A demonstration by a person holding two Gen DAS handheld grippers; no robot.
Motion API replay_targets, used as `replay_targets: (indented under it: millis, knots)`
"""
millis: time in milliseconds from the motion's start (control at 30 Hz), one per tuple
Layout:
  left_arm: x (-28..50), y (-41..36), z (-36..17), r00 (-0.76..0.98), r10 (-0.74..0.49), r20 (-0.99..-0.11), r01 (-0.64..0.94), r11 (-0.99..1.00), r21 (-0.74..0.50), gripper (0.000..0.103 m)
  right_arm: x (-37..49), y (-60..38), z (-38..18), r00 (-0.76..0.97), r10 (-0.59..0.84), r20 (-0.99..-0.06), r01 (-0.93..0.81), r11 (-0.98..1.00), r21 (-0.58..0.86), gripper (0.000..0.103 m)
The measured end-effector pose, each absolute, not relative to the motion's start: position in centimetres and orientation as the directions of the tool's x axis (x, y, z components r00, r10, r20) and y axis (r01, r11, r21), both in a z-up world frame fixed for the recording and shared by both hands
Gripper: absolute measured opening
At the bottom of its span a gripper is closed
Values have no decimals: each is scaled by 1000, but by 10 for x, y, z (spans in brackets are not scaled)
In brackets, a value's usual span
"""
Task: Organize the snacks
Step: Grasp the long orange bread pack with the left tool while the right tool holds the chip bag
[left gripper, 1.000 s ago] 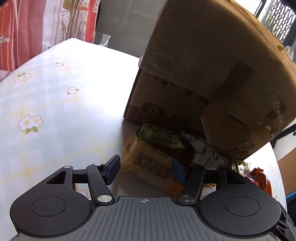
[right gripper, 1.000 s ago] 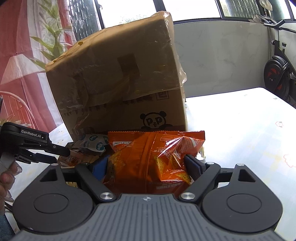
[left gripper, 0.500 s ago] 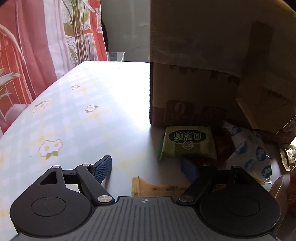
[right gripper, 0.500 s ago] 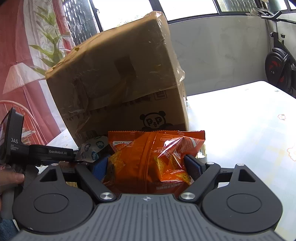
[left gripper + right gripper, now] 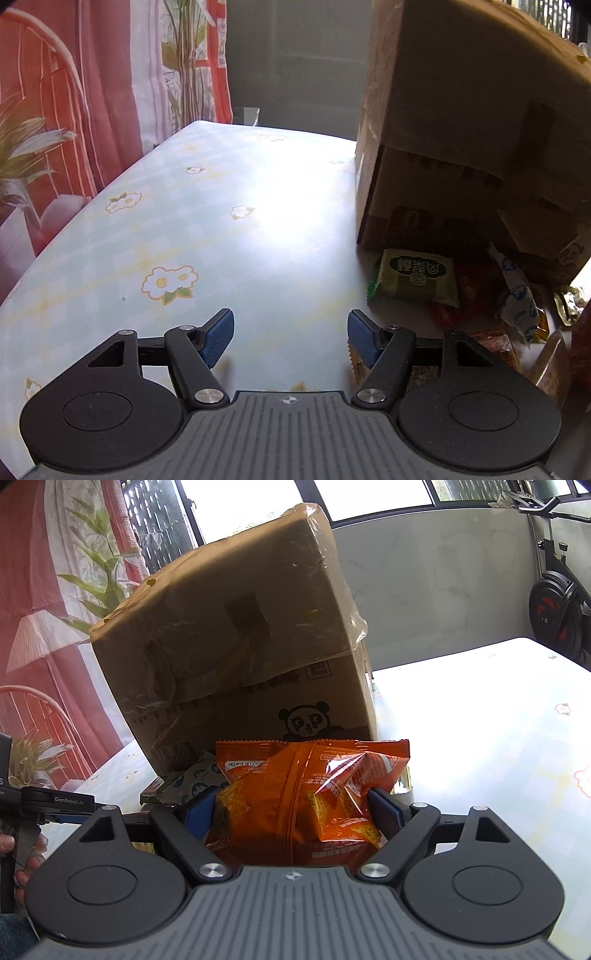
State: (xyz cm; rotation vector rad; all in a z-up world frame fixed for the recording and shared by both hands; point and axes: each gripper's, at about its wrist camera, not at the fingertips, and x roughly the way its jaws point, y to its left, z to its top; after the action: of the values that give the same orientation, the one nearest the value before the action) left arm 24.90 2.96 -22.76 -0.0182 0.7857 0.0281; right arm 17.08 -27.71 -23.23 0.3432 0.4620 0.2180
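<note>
My left gripper (image 5: 291, 334) hovers over bare tablecloth, its jaws closing with nothing between them. A yellow packet (image 5: 354, 363) peeks out beside and under its right finger. To the right lie a green packet (image 5: 417, 277), a red packet (image 5: 472, 295) and a white-and-blue packet (image 5: 517, 299), all at the foot of the tilted cardboard box (image 5: 461, 147). My right gripper (image 5: 293, 808) is shut on an orange chip bag (image 5: 306, 775), held in front of the cardboard box (image 5: 240, 646). The left gripper (image 5: 66, 805) shows at the left edge of the right wrist view.
The table (image 5: 221, 206) wears a pale checked cloth with flowers and stretches bare to the left. Red curtains (image 5: 92, 92) hang beyond its far edge. An exercise bike (image 5: 557, 616) stands at the right wall. A person's hand (image 5: 26, 853) holds the left gripper.
The left gripper let go of the yellow packet and swung left, away from the snack pile. The right gripper kept still with the orange bag.
</note>
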Motion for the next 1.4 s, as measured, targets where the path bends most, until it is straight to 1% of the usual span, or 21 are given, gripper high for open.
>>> replay_targets:
  millis: [100,233,367,467,533,567,600,700,733,800,967,1033,1133,1200,1300,1400]
  knots:
    - [226,14,-224,743,-34,-668,71,997,29,72,171,-277,-232,874,282,-397,-128,919,373,87]
    - [204,-6,-224,765,-97,-637,194,978,83,73,171,-278,-232,874,283,-396,-128,918,375,87]
    - [204,-24,-227,770,-151,-621,294,946,135,74,171,-278,-232,874,283,-396,-128,918,374,87]
    - [218,-31,-231,766,-198,-612,346,929,131,74,171,-278,-232,874,283,-396,-128,918,375,87]
    - [230,-34,-234,742,-228,-631,360,929,88,73,171,-278,-232,874,283,-396,-128,918,375,87]
    - [235,-34,-236,728,-244,-640,365,929,60,69,171,-278,-232,874,283,-396,-127,918,375,87]
    - [241,-31,-238,705,-272,-655,371,929,13,66,171,-278,-232,874,283,-396,-127,918,376,87]
    - [255,-18,-244,663,-337,-668,334,932,-139,64,171,-278,-232,873,284,-396,-127,917,378,87]
    - [258,-15,-245,656,-344,-672,318,933,-166,64,171,-277,-232,873,284,-396,-127,917,379,87]
    - [260,-6,-247,655,-341,-674,280,938,-203,64,171,-277,-232,873,285,-395,-126,916,382,87]
    - [249,12,-251,654,-329,-682,221,944,-243,65,171,-277,-232,874,285,-394,-125,914,385,87]
    - [239,14,-250,647,-329,-688,233,944,-232,65,171,-277,-232,874,285,-394,-125,914,386,87]
    - [229,10,-246,638,-329,-696,283,941,-185,65,171,-277,-232,874,285,-394,-125,915,385,87]
    - [224,3,-245,649,-309,-695,322,939,-118,65,171,-277,-232,873,285,-395,-125,915,383,87]
    - [223,-9,-239,696,-281,-660,351,936,-29,65,171,-277,-232,873,283,-396,-124,916,381,87]
    - [233,-16,-235,689,-321,-650,382,923,-50,65,171,-277,-232,873,283,-396,-124,916,382,87]
